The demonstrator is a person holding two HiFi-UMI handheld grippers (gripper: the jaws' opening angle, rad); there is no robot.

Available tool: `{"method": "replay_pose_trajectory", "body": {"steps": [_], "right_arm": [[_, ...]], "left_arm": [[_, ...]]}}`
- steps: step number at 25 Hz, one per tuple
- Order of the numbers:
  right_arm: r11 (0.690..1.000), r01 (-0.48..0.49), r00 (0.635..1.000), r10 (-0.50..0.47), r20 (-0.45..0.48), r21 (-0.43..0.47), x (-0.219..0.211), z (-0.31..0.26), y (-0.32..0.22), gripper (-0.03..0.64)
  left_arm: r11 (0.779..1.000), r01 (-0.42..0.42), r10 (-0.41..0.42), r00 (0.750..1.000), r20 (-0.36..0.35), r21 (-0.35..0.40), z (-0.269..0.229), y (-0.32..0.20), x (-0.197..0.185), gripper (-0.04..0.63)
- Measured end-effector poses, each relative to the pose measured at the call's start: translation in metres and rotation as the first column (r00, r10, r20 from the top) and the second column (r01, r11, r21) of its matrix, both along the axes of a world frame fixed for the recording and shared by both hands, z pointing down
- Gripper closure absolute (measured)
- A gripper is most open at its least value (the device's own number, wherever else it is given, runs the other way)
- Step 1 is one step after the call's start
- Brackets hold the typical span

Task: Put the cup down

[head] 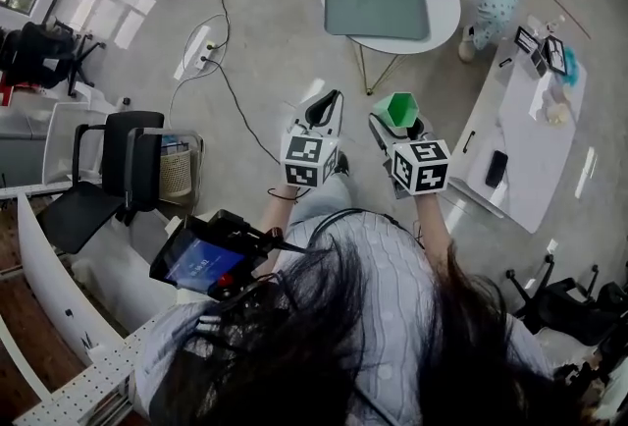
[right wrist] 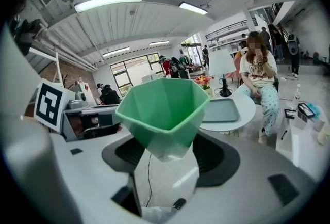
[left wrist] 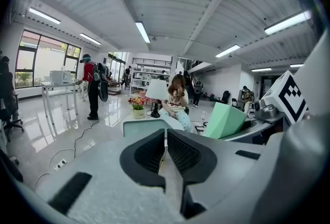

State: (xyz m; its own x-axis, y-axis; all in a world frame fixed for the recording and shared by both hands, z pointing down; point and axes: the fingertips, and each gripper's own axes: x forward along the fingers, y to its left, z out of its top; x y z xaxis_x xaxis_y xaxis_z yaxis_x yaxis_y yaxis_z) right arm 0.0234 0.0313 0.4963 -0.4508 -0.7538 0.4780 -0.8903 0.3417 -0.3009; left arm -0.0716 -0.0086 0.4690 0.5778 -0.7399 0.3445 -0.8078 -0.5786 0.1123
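Cup (right wrist: 162, 109) clamped in right gripper (right wrist: 168, 154), above floor (head: 275, 51), short of round table (head: 444, 14); left gripper (left wrist: 166, 150) closed, empty.

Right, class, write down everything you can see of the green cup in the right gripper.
The green cup is faceted, with an angular rim, and tapers to a paler, translucent base. It looks like plastic and appears empty. It sits mouth-up, clamped near its base by the right gripper, and is held in the air above the floor, resting on no surface. Nothing else touches it. In the left gripper view its side shows as plain green.
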Motion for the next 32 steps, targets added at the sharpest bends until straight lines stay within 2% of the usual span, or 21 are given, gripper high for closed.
{"method": "replay_pose_trajectory", "body": {"steps": [12,19,32], "right_arm": [[0.997,-0.073,0.997,0.072,-0.019,-0.017,-0.028,0.001,-0.052,0.316],[0.997,-0.071,0.997,0.070,-0.036,-0.018,-0.039,0.001,-0.069,0.316],[0.996,-0.081,0.996,0.079,-0.045,-0.040,-0.035,0.008,-0.086,0.316]], "left_arm": [[0.998,-0.067,0.066,0.998,-0.023,-0.017,0.004,-0.054,-0.028,0.568],[0.997,-0.069,0.068,0.997,-0.030,-0.027,0.008,-0.067,-0.040,0.568],[0.996,-0.062,0.059,0.996,-0.063,-0.061,0.017,-0.085,-0.039,0.568]]}}
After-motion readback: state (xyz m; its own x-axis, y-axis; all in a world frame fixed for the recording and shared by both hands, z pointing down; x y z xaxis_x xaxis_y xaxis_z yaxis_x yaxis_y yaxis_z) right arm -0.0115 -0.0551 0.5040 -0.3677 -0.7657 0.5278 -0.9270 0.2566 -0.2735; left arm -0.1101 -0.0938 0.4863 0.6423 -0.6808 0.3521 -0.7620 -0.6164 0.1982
